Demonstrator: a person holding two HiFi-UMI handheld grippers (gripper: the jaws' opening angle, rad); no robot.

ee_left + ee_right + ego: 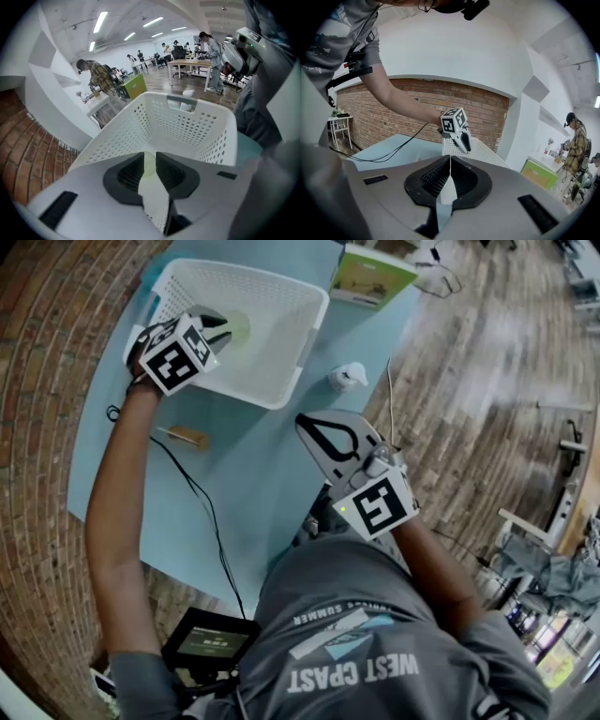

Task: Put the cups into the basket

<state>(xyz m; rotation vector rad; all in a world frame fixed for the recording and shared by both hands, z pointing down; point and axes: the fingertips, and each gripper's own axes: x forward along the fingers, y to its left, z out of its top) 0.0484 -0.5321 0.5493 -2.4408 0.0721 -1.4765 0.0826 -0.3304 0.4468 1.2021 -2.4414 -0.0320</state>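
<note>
A white perforated basket [281, 343] stands at the far end of the light blue table [253, 484]. A pale green cup [234, 329] lies inside it near the left wall. My left gripper [220, 331] hangs over that spot with its jaws a little apart. In the left gripper view the cup [149, 165] shows through the narrow gap of the gripper [150, 159], and the pads do not press on it. My right gripper [323, 432] is held near the person's body above the table's near right edge. It is shut with nothing in it [450, 161].
A small white cup-like object [347, 378] lies on the table right of the basket. A green box [370, 276] sits at the far edge. A brown item [187, 436] and a black cable [202, 502] lie on the left. A screen device [211, 641] sits below the near edge.
</note>
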